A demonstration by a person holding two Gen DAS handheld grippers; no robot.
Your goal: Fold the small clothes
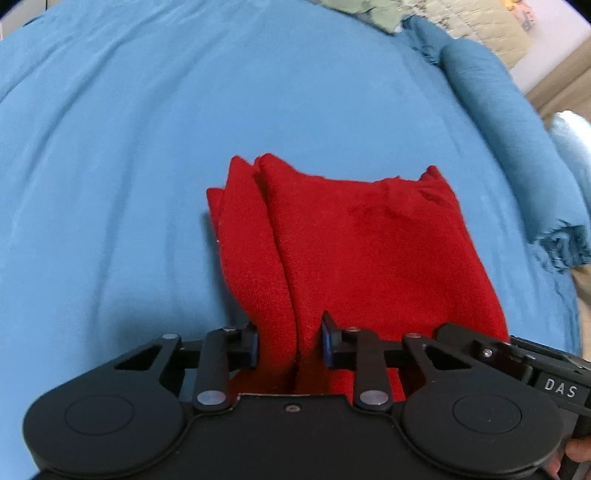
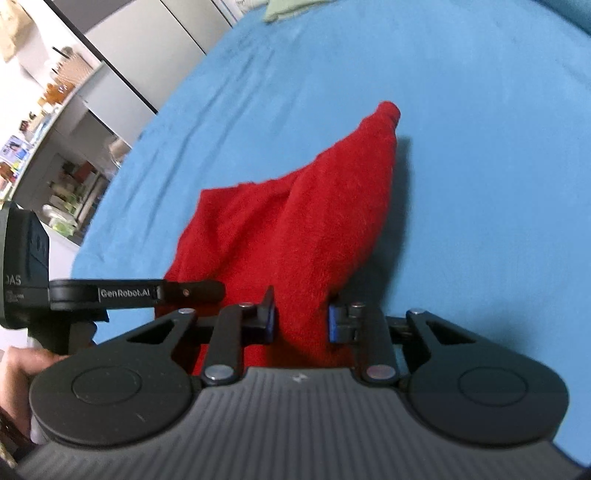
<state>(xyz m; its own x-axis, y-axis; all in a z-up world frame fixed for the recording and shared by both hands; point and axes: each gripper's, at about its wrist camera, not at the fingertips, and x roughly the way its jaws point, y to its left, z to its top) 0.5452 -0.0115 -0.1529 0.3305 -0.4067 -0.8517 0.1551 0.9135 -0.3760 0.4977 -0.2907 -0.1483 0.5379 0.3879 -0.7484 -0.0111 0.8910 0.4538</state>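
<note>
A small red knit garment (image 1: 351, 243) lies partly folded on a blue bedsheet (image 1: 110, 147). My left gripper (image 1: 290, 341) is shut on its near edge, the cloth bunched between the blue pads. In the right wrist view the same red garment (image 2: 295, 229) rises in a ridge toward a far pointed corner. My right gripper (image 2: 301, 317) is shut on its near edge. The left gripper's body (image 2: 136, 291) shows at the left of that view, beside the cloth. Both grippers hold the near edge close together.
A rolled blue blanket (image 1: 498, 122) lies along the bed's right side. Pale green clothes (image 1: 373, 11) sit at the far end, also in the right wrist view (image 2: 284, 9). Shelves and cabinets (image 2: 62, 122) stand beyond the bed's left edge.
</note>
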